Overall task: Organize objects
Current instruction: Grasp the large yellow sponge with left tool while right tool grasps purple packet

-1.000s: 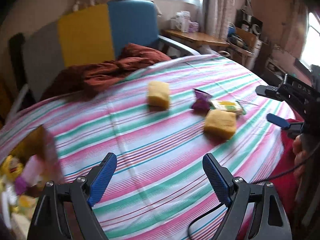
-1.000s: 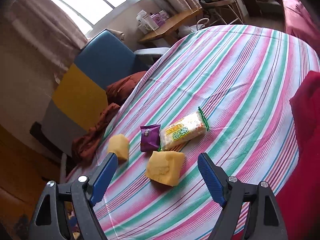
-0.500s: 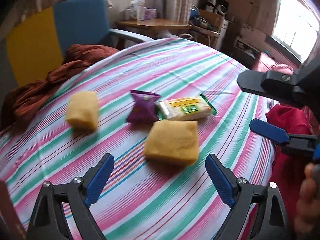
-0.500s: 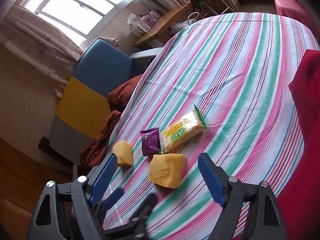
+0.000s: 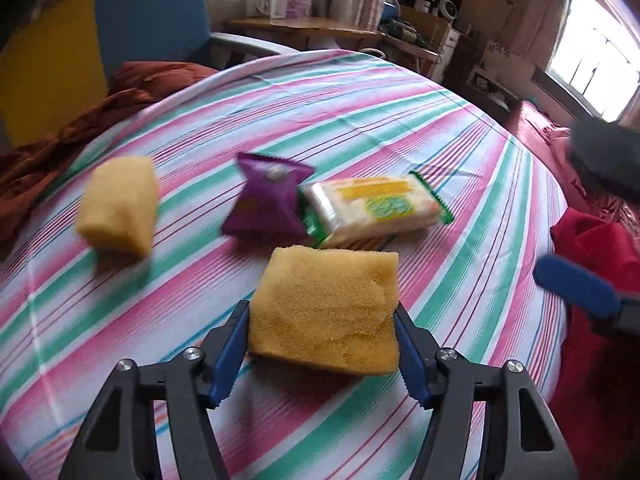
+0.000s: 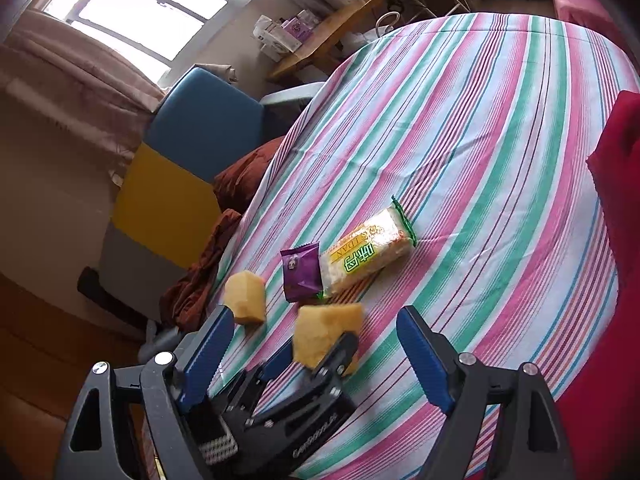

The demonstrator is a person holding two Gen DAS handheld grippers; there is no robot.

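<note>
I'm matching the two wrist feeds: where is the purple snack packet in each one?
Left wrist: purple snack packet sits centre, above the yellow sponge between the closing left gripper fingers.
Right wrist: purple snack packet sits centre-left, above that sponge.
Shared landmark: the green-edged cracker pack touching the packet's right side.

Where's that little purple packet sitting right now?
The purple packet lies mid-table on the striped cloth, touching the left end of the green-edged cracker pack, just beyond the yellow sponge.
</note>
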